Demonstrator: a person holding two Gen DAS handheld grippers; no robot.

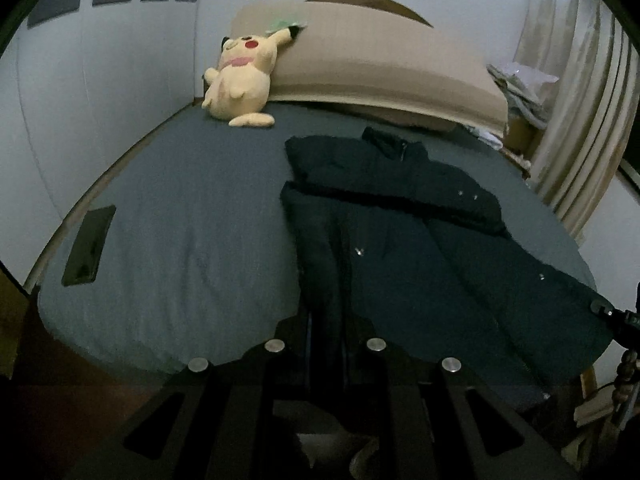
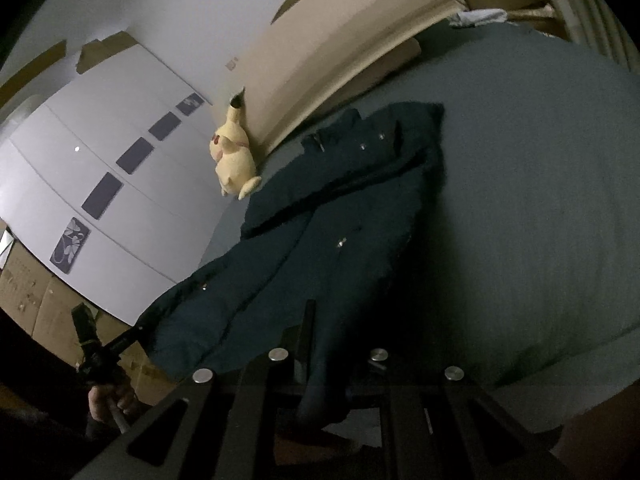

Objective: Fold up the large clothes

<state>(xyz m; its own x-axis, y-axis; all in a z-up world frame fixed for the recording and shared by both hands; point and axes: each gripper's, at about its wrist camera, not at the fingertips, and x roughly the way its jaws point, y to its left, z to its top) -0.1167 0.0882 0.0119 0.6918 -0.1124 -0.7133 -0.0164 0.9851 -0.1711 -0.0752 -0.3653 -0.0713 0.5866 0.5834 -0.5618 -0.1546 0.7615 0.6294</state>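
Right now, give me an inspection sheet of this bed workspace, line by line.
Surface: bed sheet, grey, lightly wrinkled.
Job's things: dark coat, sleeves folded across the chest.
Clutter: plush toy by the headboard; phone near the bed edge.
Grippers: left gripper and right gripper both shut on the coat's near hem.
Cables: nothing seen.
Surroundings: curtain, white wardrobe, cardboard boxes.

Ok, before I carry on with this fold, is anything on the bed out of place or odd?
Nothing looks damaged or spilled. Two strays share the bed with the dark coat: a dark phone-like slab near the bed's edge on the left of the left wrist view, and a yellow plush toy against the headboard cushion. Both lie clear of the coat.
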